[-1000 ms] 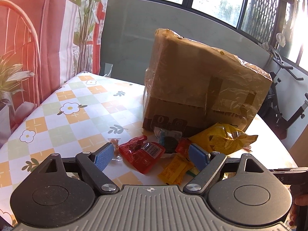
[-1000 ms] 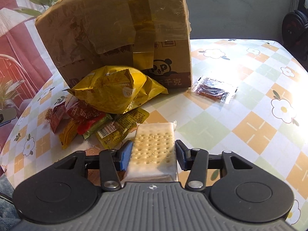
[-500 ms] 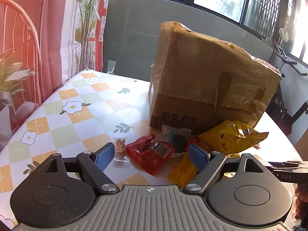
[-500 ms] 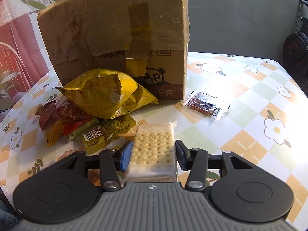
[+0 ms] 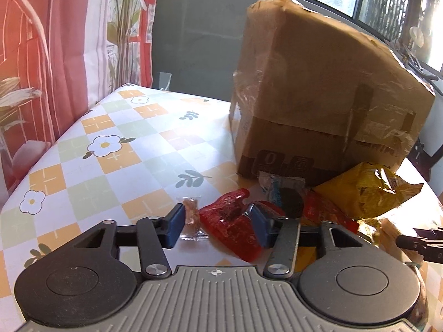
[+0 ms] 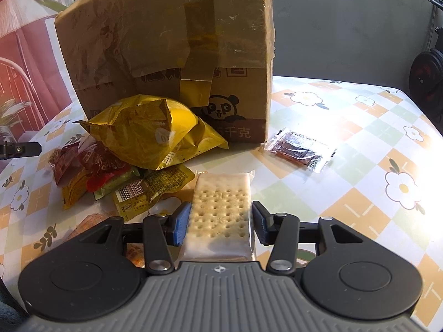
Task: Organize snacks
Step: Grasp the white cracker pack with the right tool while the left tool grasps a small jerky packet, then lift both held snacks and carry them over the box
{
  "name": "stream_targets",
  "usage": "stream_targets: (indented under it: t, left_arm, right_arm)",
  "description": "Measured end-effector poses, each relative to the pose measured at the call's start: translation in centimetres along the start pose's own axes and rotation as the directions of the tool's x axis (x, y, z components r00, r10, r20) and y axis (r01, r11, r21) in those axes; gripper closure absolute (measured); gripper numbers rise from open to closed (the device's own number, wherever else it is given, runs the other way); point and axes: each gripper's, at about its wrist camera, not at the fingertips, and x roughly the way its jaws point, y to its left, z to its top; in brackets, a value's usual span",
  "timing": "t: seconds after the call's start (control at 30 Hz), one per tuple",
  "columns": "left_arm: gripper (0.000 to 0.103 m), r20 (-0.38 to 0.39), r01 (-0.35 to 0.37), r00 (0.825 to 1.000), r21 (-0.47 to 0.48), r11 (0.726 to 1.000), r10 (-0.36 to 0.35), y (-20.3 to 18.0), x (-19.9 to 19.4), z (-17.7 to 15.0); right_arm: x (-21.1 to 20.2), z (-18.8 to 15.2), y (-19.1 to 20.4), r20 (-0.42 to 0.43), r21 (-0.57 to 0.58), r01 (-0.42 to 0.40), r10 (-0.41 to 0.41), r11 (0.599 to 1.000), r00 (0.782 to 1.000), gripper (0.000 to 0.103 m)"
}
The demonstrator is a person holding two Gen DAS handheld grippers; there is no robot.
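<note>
Change since earlier: my left gripper (image 5: 216, 225) has dropped toward the snack pile, jaws narrowing.
Left jaws: closing around the red snack packet (image 5: 231, 228), which lies between the pads with its long axis running away from me; a small clear-wrapped candy (image 5: 191, 215) sits just inside the left pad.
Right jaws: my right gripper (image 6: 220, 224) is clamped on the cracker pack (image 6: 221, 210), pointing forward.
Nearer hand: left, for the pile beside the cardboard box (image 5: 318, 96).

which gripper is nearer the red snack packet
Left. The left gripper has the red snack packet between its closing fingers; the right gripper, holding the cracker pack, sits off to the packet's side.
</note>
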Motion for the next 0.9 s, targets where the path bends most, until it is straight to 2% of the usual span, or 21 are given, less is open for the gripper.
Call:
stream_targets:
  t: [0.1, 0.23, 0.3, 0.43, 0.5, 0.57, 0.9]
  left_arm:
    - [0.060, 0.000, -0.030, 1.000, -0.026, 0.999, 0.030, 0.9, 1.1, 0.3]
    - [0.060, -0.008, -0.048, 0.999, -0.009, 0.999, 0.048, 1.3, 2.3, 0.5]
    - [0.066, -0.022, -0.046, 0.999, -0.013, 0.999, 0.045, 1.5, 2.9, 0.4]
    - [0.070, -0.041, -0.049, 0.998, -0.034, 0.998, 0.048, 1.8, 3.7, 0.0]
    - [0.079, -0.044, -0.054, 0.998, -0.033, 0.998, 0.053, 1.9, 3.9, -0.2]
    - [0.085, -0.037, -0.055, 0.998, -0.027, 0.998, 0.054, 2.0, 3.9, -0.3]
    - [0.085, 0.015, -0.020, 1.000, -0.008, 1.000, 0.020, 1.5, 1.7, 0.1]
  right_arm:
    - [0.0, 0.0, -0.1, -0.001, 0.000, -0.003, 0.003, 1.000, 1.000, 0.054]
    - [0.1, 0.0, 0.0, 0.000, -0.002, -0.002, 0.002, 1.000, 1.000, 0.054]
    - [0.1, 0.0, 0.0, -0.001, 0.000, -0.003, 0.003, 1.000, 1.000, 0.054]
    - [0.1, 0.0, 0.0, -0.001, 0.000, -0.003, 0.003, 1.000, 1.000, 0.054]
    - [0.1, 0.0, 0.0, -0.001, 0.000, -0.003, 0.003, 1.000, 1.000, 0.054]
    - [0.2, 0.0, -0.1, -0.003, 0.000, -0.003, 0.003, 1.000, 1.000, 0.054]
    - [0.1, 0.0, -0.1, 0.006, 0.010, -0.005, 0.005, 1.000, 1.000, 0.054]
